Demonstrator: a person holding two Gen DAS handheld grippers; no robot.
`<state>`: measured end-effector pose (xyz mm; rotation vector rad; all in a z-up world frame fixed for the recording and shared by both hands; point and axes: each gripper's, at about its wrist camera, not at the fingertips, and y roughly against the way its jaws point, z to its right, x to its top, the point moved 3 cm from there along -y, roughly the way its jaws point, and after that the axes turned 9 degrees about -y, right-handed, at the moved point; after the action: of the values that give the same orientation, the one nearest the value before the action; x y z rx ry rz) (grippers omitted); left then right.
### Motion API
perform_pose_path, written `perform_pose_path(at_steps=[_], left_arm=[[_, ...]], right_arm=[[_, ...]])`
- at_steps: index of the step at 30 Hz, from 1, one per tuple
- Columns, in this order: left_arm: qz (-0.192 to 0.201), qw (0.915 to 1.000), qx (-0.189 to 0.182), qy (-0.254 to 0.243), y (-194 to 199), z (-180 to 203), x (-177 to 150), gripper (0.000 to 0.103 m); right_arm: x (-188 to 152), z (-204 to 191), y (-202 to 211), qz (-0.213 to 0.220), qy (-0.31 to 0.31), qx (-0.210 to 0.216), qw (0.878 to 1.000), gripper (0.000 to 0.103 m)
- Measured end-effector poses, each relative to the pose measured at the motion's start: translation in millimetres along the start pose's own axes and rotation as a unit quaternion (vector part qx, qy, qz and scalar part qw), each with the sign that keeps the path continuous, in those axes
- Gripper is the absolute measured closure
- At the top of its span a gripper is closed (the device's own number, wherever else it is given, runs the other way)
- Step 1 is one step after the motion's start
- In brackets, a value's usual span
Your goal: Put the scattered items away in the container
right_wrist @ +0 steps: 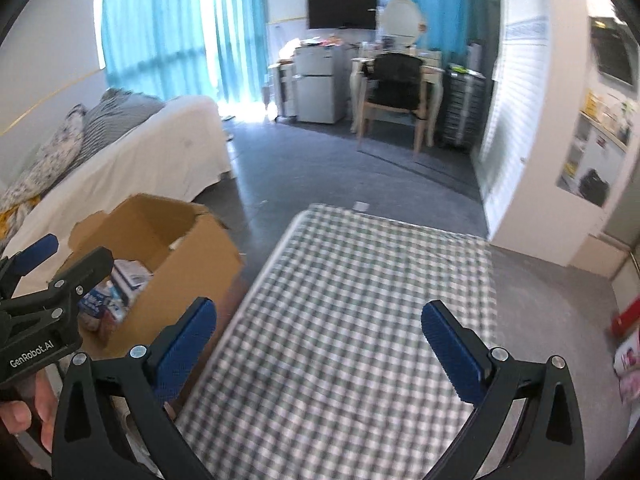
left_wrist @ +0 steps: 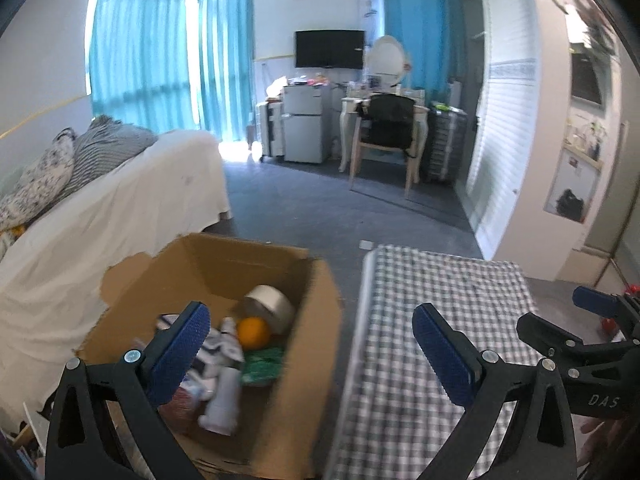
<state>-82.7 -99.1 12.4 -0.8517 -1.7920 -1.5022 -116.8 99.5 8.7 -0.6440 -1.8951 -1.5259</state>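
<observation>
Both blue-padded tools are standing spread and holding nothing: the left hand-held gripper (left_wrist: 312, 344) is hovering at the worktop's (right_wrist: 360, 300) left edge, by the cardboard box (left_wrist: 224, 268); the right hand-held gripper (right_wrist: 320, 344) is hanging over bare checked cloth; orange (left_wrist: 253, 332) and tape roll (left_wrist: 268, 306) are lying inside, so tidying looks finished.

A table (right_wrist: 360, 300) under a grey-and-white checked cloth (left_wrist: 440, 300) stands on the dark grey floor (right_wrist: 320, 168); the part of the cloth in view is bare. Just beside its left edge an open cardboard box (left_wrist: 296, 344) sits lower down, though its base is hidden, so what it rests on cannot be told. In the box lie a tape roll (left_wrist: 270, 306), an orange (left_wrist: 253, 332), a white bottle (left_wrist: 222, 400) and some blurred packets.
</observation>
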Motion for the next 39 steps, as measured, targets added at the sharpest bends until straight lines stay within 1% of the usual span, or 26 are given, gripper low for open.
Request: perform_pose_path(at_steps=[6, 9, 12, 14, 19, 22, 28, 39], left_arm=[[0.006, 0.9992, -0.032, -0.024, 8, 50, 6, 0.0], [0.008, 0.9981, -0.046, -0.04, 14, 75, 7, 0.0], [0.01, 0.9971, -0.056, -0.051, 19, 94, 6, 0.0], [0.011, 0.9964, -0.064, -0.055, 23, 104, 5, 0.0], [0.012, 0.9946, -0.081, -0.064, 30, 122, 4, 0.0], [0.012, 0.9947, -0.07, -0.074, 31, 130, 2, 0.0], [0.013, 0.9951, -0.069, -0.069, 38, 137, -2, 0.0], [0.012, 0.9965, -0.062, -0.056, 40, 114, -5, 0.0]], right_arm=[[-9, 61, 32, 0.015, -0.044, -0.04, 0.998, 0.0], [-14, 82, 46, 0.025, -0.057, -0.059, 0.996, 0.0], [-21, 99, 56, 0.034, -0.064, -0.081, 0.994, 0.0], [-27, 110, 62, 0.032, -0.072, -0.091, 0.993, 0.0], [-38, 130, 78, 0.038, -0.093, -0.097, 0.99, 0.0], [-35, 136, 81, 0.04, -0.099, -0.099, 0.989, 0.0], [-36, 130, 84, 0.043, -0.091, -0.095, 0.99, 0.0], [-38, 112, 77, 0.038, -0.074, -0.082, 0.993, 0.0]])
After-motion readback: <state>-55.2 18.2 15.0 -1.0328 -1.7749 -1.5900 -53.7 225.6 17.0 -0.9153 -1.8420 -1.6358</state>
